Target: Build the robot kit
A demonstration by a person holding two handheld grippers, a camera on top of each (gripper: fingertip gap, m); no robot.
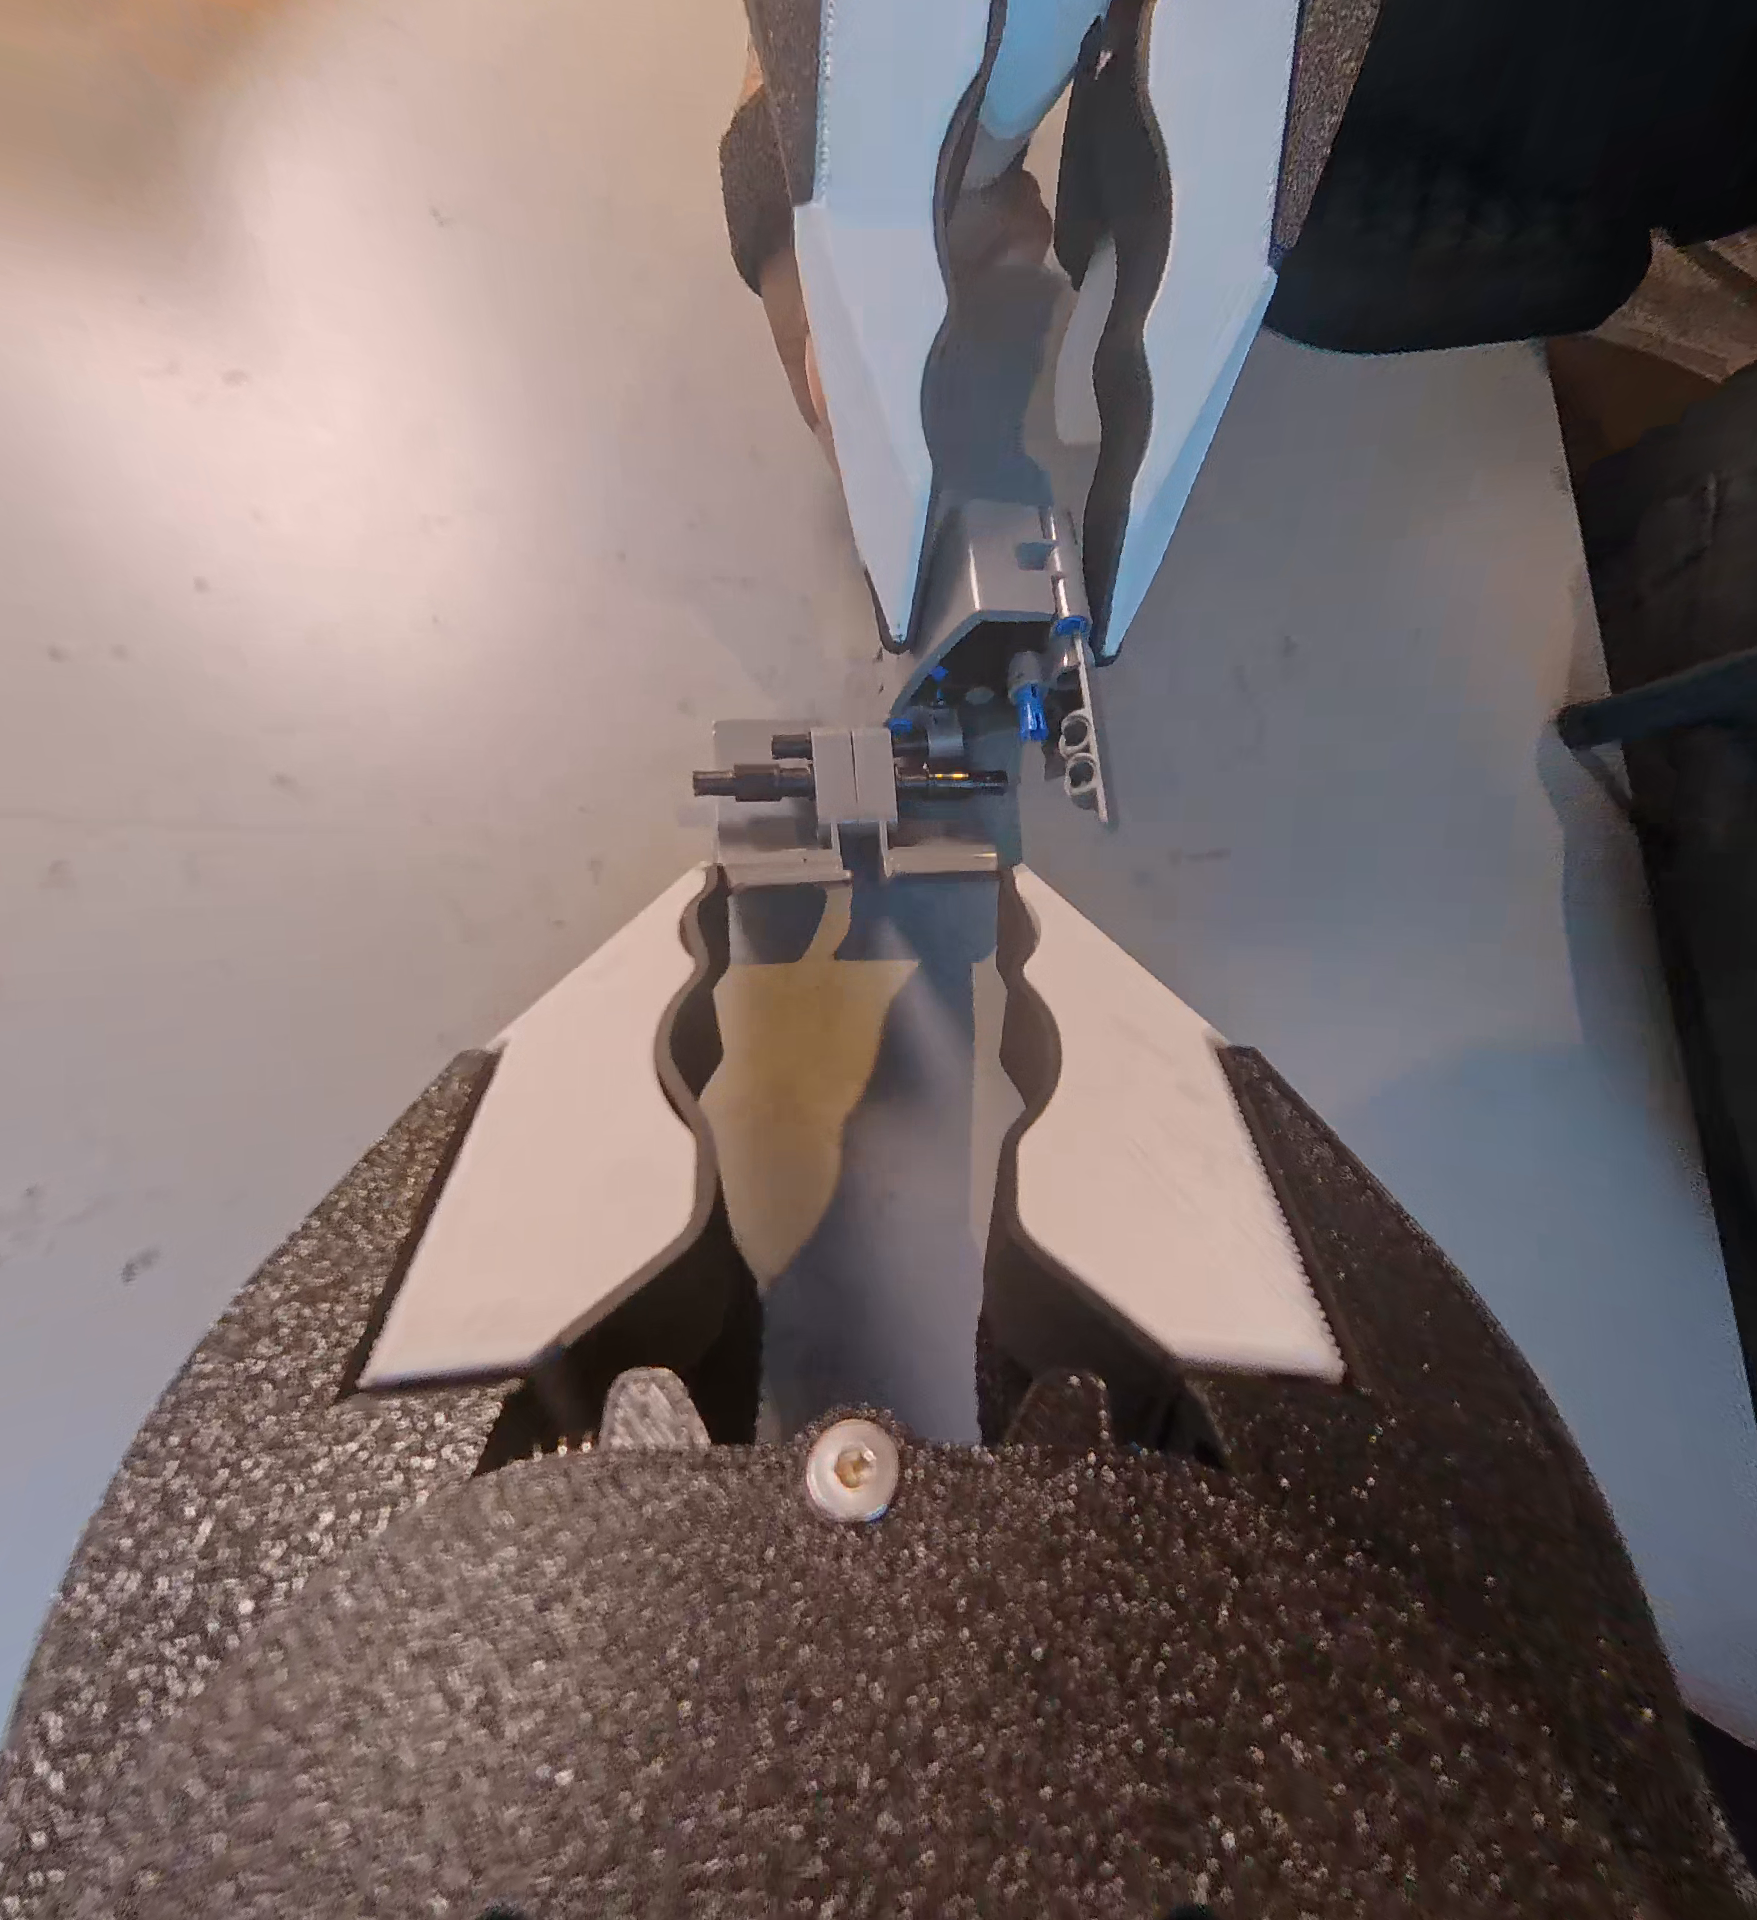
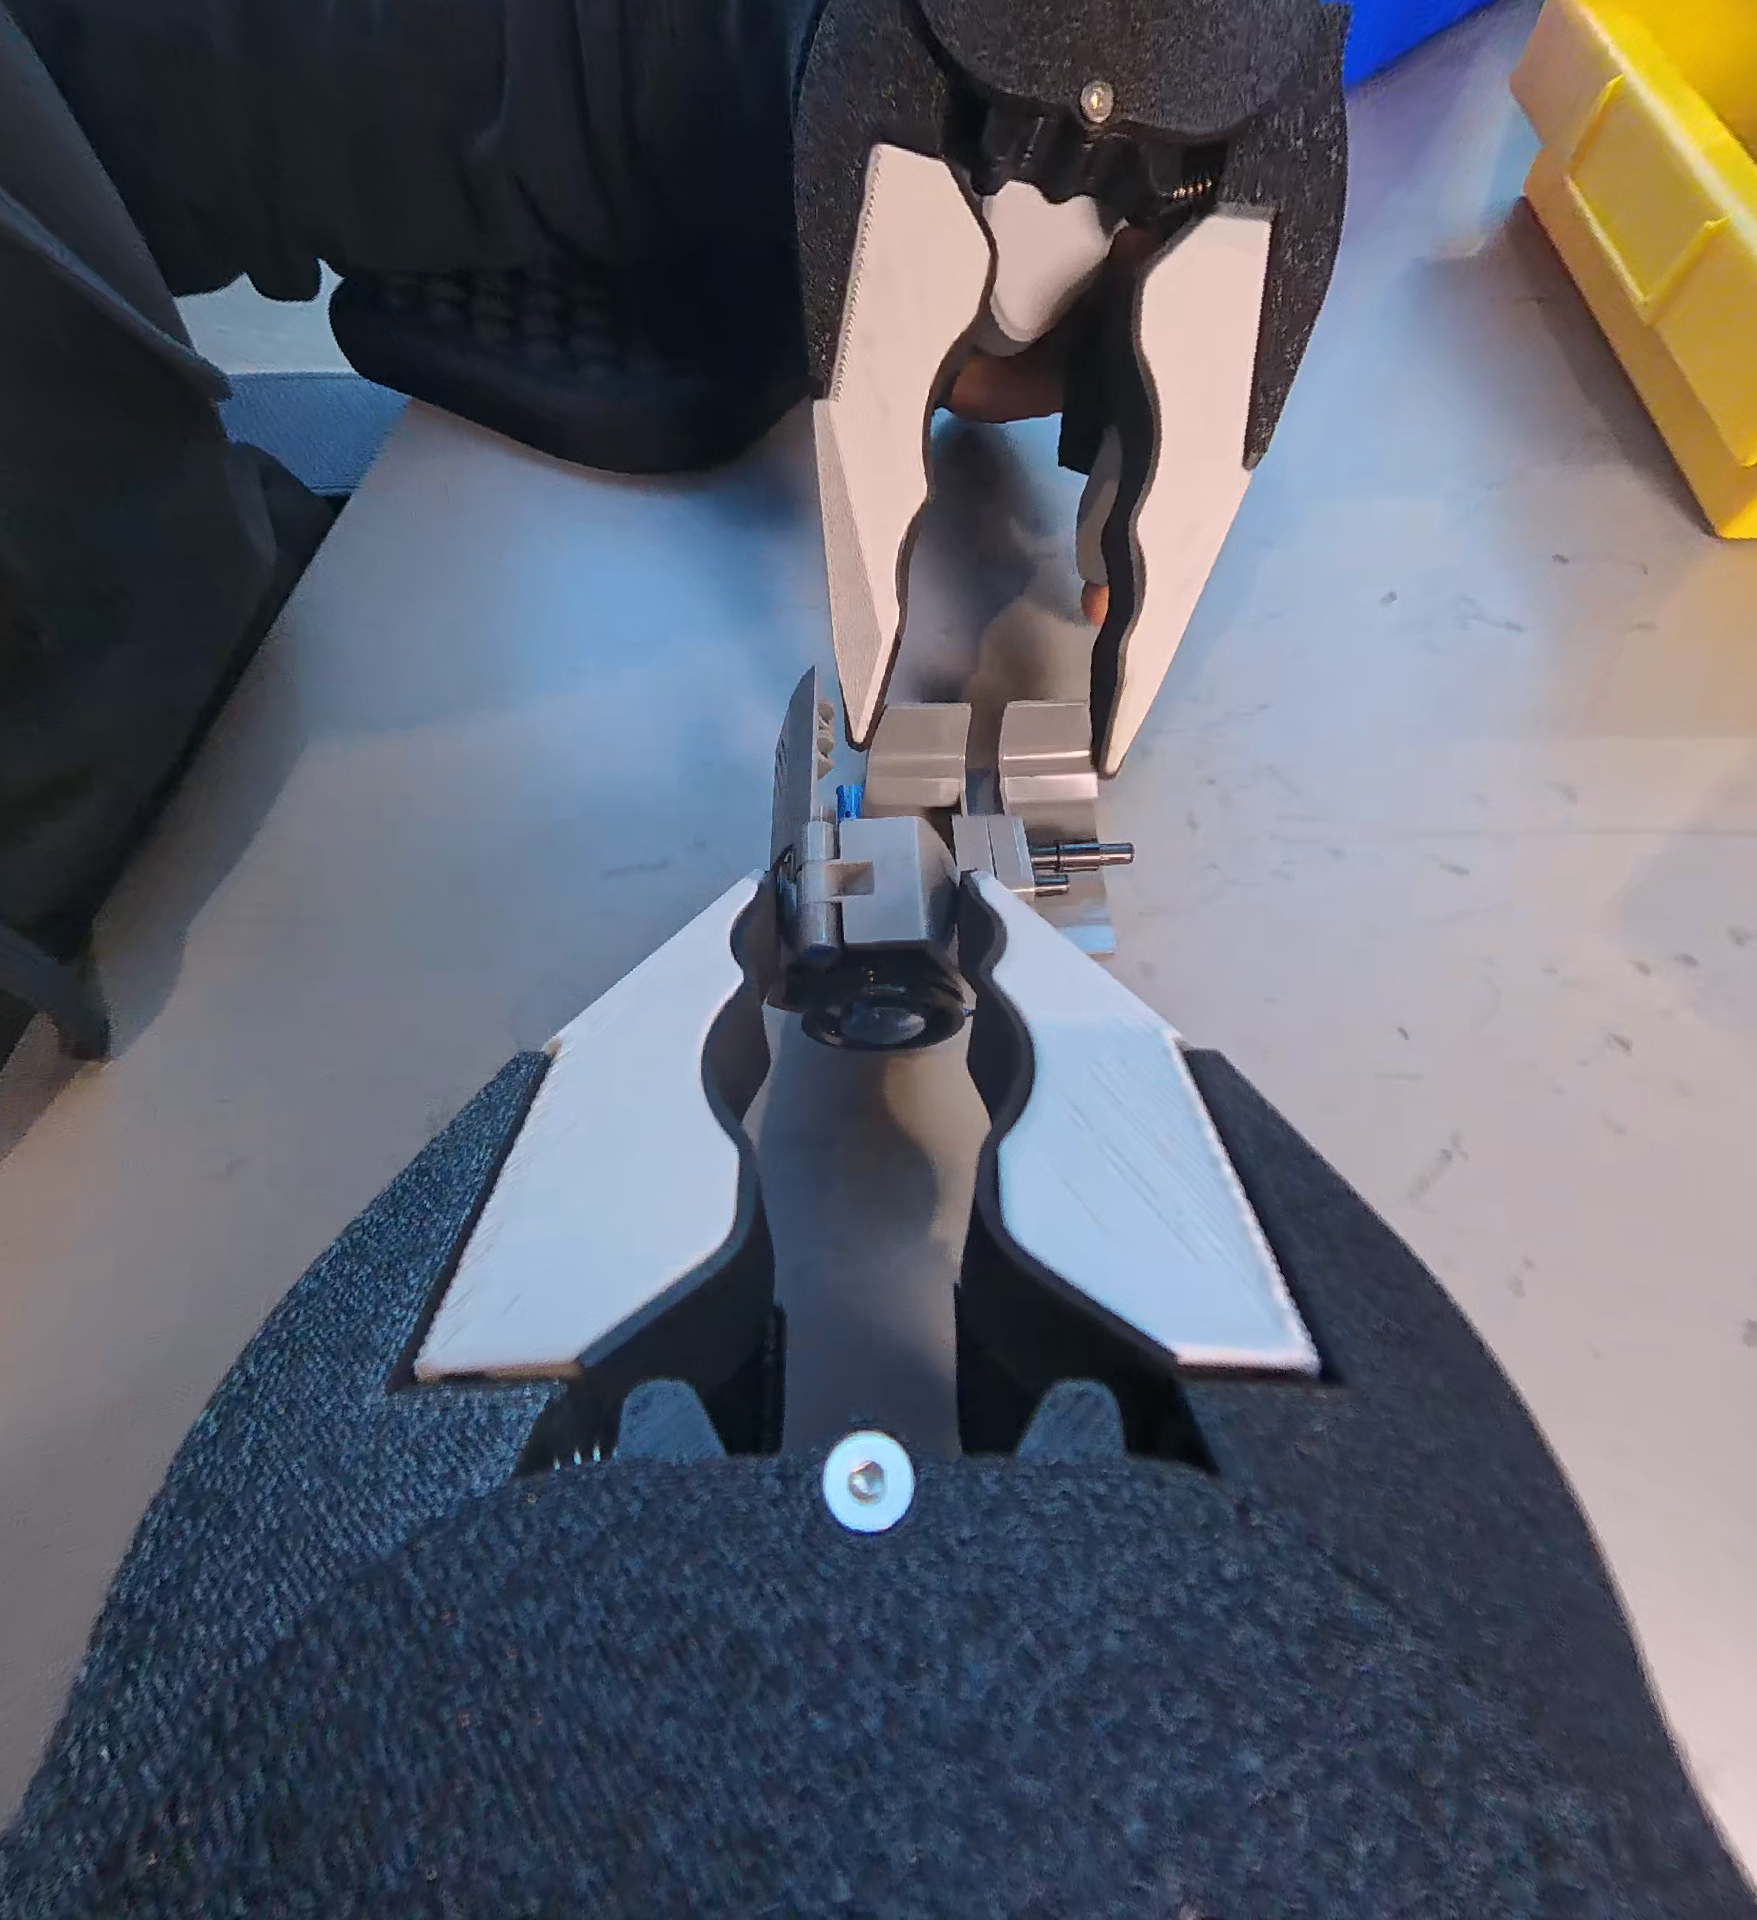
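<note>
Two grey brick-built assemblies meet just above the white table (image 1: 334,623). My left gripper (image 1: 858,883) is shut on a flat grey piece with black pins (image 1: 832,790) sticking out to the left. It also shows in the right wrist view (image 2: 986,750), coming in from the top. My right gripper (image 2: 861,888) is shut on a grey block with a black round end (image 2: 874,935) and a hinged grey beam on its left. In the left wrist view the right gripper (image 1: 999,644) faces mine, and blue pins (image 1: 1030,712) show in the block's open end. The two assemblies touch or nearly touch.
A yellow bin (image 2: 1684,291) stands at the far right, with a blue container (image 2: 1393,42) behind it. Black bags and dark fabric (image 2: 74,623) crowd the table's left edge. A dark bag (image 1: 1736,935) lies along the right edge in the left wrist view. The gap from one gripper's tips to the other's is roughly 5 centimeters.
</note>
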